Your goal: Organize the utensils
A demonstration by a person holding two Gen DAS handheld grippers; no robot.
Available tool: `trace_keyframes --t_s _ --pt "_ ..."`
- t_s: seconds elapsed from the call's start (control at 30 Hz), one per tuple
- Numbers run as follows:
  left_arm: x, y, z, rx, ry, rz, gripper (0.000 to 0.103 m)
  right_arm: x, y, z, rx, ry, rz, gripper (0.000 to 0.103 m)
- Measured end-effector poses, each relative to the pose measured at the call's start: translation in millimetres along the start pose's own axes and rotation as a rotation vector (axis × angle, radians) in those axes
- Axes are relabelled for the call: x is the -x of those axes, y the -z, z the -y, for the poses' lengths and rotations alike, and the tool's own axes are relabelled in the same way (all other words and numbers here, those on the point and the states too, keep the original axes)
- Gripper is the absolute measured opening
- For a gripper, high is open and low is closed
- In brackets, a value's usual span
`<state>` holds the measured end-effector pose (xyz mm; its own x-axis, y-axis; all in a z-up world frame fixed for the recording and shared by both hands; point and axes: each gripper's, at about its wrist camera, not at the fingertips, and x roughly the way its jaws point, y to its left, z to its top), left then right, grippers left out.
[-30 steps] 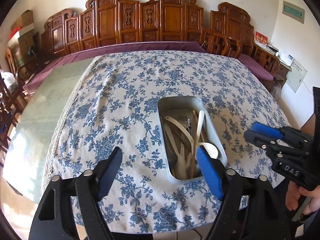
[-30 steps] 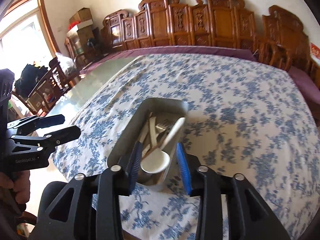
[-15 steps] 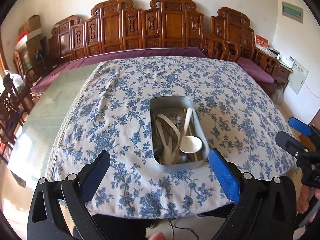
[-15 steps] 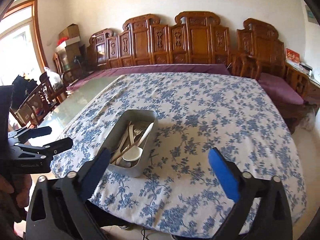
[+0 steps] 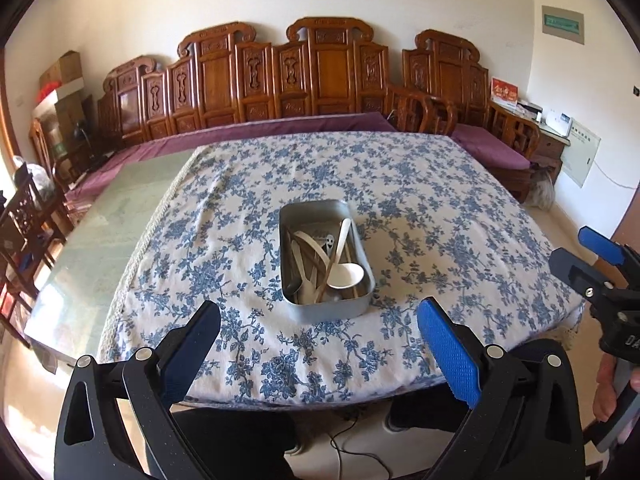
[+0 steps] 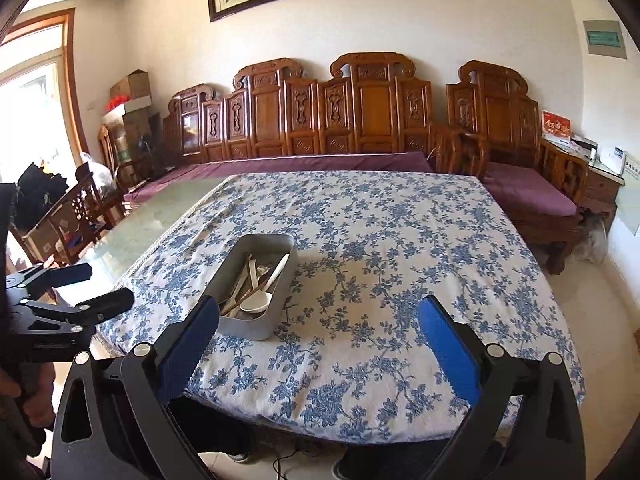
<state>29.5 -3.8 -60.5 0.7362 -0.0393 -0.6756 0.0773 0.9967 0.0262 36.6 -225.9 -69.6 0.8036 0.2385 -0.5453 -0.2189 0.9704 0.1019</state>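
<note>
We are holding the left gripper (image 5: 318, 342) with its jaws spread wide and nothing between them, and the metal tray (image 5: 326, 312) is lying straight ahead of it on the blue floral tablecloth (image 5: 240, 220) — long axis running directly away from us. Inside, the white ceramic spoon (image 5: 345, 274) is resting bowl-near, handle pointing away, among chopsticks and pale utensils too tangled to sort apart. To the right, we are keeping the right gripper (image 6: 318, 344) equally released and empty — from there the tray sits ahead and to the left, just past the left finger, slanted. The left gripper looks the better lined up. Its view is showing the tray's contents from above; the right view is showing more of the tray's outer wall.
</note>
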Motion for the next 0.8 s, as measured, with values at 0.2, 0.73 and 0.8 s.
trace_keyframes --t_s 0.2,0.73,0.8 --pt "30 -8 7 0.004 -0.007 0.05 0.095 23 -8 -2 0.005 0.015 0.04 0.1" --pt "100 -37 21 0.024 0.003 0.222 0.095 94 -48 -11 0.026 0.043 0.203 0.1" --pt "106 -39 21 0.025 -0.002 0.243 0.095 101 -51 -13 0.029 0.046 0.222 0.1"
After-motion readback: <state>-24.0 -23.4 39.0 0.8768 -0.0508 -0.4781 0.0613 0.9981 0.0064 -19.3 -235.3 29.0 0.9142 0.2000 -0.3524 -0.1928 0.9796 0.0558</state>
